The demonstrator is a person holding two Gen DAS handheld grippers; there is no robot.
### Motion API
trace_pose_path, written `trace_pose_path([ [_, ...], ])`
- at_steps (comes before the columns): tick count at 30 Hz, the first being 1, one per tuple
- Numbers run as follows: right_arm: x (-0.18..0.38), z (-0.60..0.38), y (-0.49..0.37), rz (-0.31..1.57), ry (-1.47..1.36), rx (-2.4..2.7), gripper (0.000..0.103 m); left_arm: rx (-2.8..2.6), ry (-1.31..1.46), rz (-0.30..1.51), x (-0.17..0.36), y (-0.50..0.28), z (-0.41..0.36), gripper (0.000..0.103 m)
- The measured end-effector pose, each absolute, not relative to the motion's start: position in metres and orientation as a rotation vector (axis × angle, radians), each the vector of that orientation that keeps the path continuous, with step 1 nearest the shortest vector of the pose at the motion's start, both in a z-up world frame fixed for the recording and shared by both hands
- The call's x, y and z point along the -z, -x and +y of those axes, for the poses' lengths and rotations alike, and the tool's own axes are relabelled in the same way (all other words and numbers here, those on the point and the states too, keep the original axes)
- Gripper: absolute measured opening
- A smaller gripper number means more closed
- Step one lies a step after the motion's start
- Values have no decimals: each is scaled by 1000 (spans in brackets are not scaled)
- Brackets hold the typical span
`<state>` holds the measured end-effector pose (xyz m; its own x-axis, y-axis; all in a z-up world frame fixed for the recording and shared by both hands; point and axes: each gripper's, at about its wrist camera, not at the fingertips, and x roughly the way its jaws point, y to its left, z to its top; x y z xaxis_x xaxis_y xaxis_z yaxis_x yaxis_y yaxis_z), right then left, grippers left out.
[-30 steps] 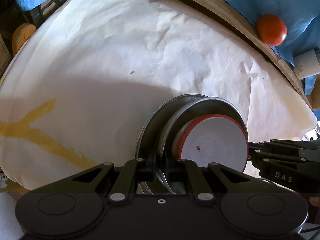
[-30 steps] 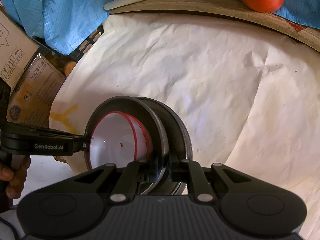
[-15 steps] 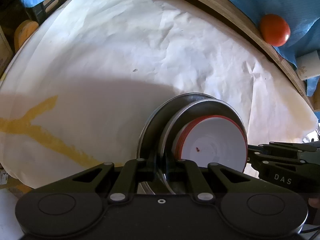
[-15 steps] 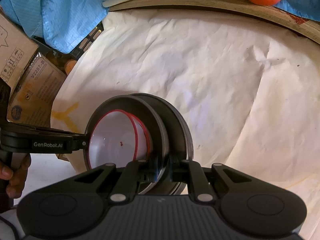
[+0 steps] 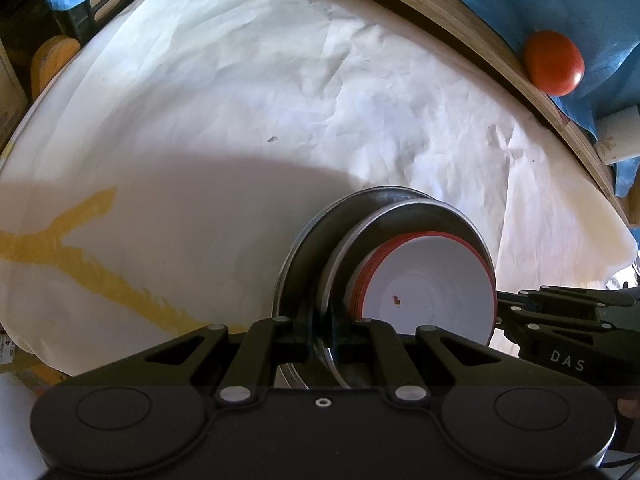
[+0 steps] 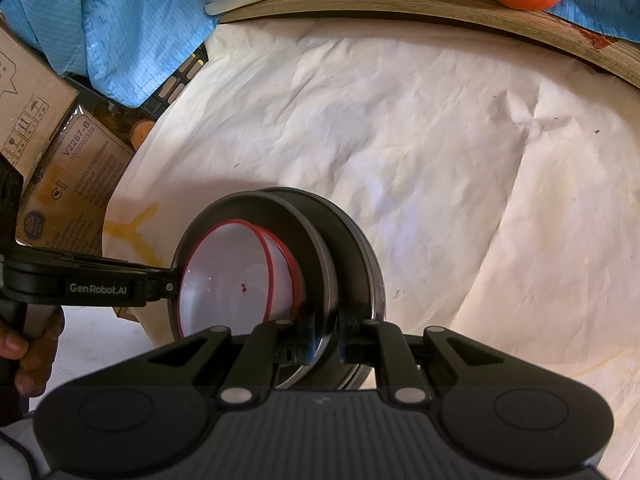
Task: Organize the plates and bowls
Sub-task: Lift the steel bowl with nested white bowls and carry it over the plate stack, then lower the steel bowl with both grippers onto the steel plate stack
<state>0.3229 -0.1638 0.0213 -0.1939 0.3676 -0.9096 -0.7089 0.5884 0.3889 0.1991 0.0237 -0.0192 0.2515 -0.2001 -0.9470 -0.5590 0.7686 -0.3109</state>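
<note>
Both tools, left tool (image 5: 320, 340) and right tool (image 6: 326, 344), were clenched on the rims of the stacked round steel plates (image 5: 360, 220) nesting red-rimmed white bowls (image 5: 432, 280), held above the white paper-covered tabletop (image 5: 240, 100); the carrying step seemed in hand, and next called for lowering them level toward twelve o'clock.

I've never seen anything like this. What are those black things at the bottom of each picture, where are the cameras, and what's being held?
There is no robot here: a person holds a hand-held gripper in each hand, each with a camera looking along its two black fingers. One picture is from the left hand-held gripper, the other from the right hand-held gripper. Both are clamped shut on the rims of a stack of steel plates, from opposite sides. A white bowl with a red rim sits nested in the stack. Underneath lies crumpled white paper on a round wooden table. Further back, a tomato rests on blue cloth.
</note>
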Motion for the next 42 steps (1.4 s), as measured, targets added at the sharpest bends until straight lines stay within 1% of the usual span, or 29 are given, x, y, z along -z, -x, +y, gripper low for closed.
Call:
trace_pose_path([
  [22, -24, -167, -322, 1446, 302, -990, 15, -276, 702, 1322, 19, -197, 24, 11],
  [29, -27, -169, -323, 1414, 303, -991, 20, -298, 688, 1319, 16, -198, 20, 13],
  [42, -28, -170, -325, 1409, 299, -996, 22, -320, 678, 1310, 12, -197, 20, 17],
])
